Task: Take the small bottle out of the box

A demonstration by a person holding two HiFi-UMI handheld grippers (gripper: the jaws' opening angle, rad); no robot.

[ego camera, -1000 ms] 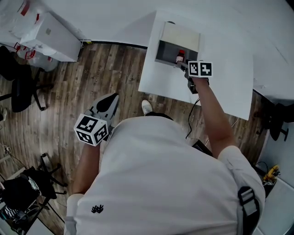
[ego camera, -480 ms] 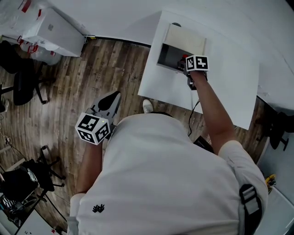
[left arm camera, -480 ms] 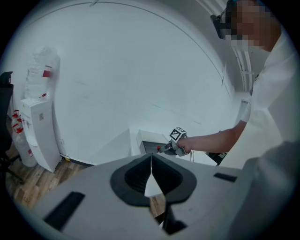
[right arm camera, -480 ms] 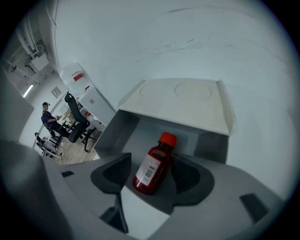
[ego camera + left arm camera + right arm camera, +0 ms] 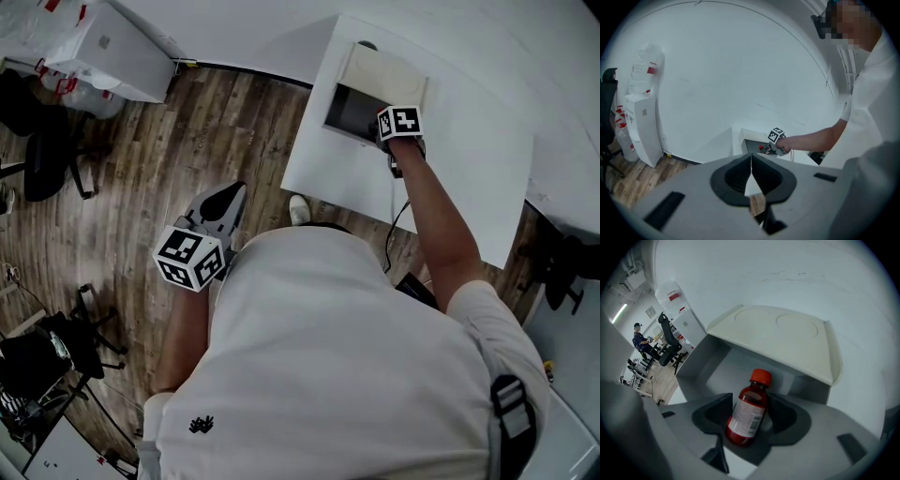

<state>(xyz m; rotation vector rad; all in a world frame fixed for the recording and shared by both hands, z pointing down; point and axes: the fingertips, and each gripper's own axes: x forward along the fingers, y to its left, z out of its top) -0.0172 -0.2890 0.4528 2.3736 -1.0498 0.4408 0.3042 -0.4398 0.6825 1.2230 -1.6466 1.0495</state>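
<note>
Hidden or cut off: the person (image 5: 356, 375) fills the lower half of the head view, and the white shirt covers most of the wood floor (image 5: 216, 122). The white table (image 5: 469, 159) at 1 o'clock has its near corner behind the right forearm. The box (image 5: 384, 75) lies on the table towards 12 o'clock. Its dark inside is partly screened by the right gripper's marker cube (image 5: 398, 122), so the small bottle cannot be seen from above. The left gripper's own body blocks the bottom of the left gripper view.

One table and one box, its pale lid (image 5: 783, 329) propped open over the grey inside.

There are two grippers. The right gripper (image 5: 750, 404) reaches into the mouth of the box, and its jaws are wide and closing. The left gripper (image 5: 751, 168) hangs over the floor at 9 o'clock, well apart from the table. Its jaws are pressed together with nothing between them.

One small bottle (image 5: 749, 411), dark red with an orange-red cap and a pale label, stands inside the box at its open front. It sits between the right gripper's two pads, leaning towards 1 o'clock. The pads lie just beside its flanks, and no pinch on it can be made out.
</note>
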